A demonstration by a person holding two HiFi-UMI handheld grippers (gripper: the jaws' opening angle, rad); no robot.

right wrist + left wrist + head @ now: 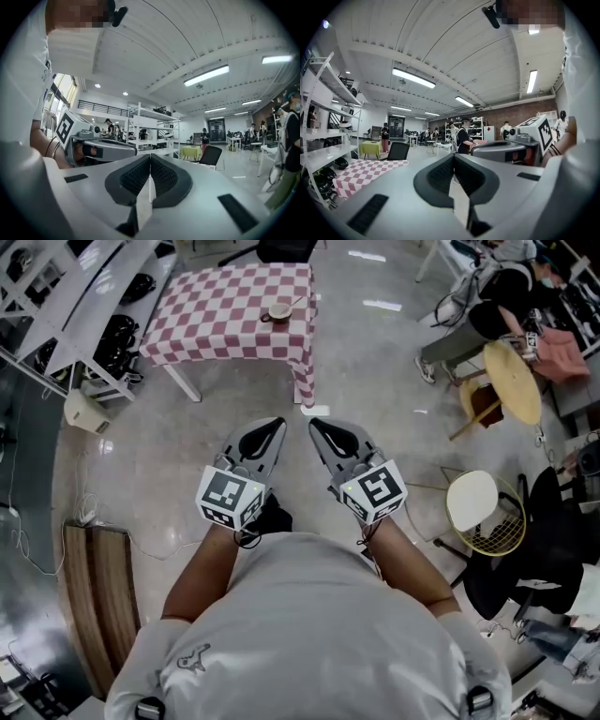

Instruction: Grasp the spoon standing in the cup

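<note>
Holding left gripper [278, 424] and right gripper [315, 426] near torso, jaws pressed together, both empty. Spoon [295, 303] stands in cup [278, 311] on checkered table [220, 306], well ahead.

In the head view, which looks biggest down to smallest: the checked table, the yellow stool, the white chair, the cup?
1. checked table
2. yellow stool and white chair: their round tops look nearly alike, so I won't rank them
3. cup: smallest, though it stands far from the camera
</note>
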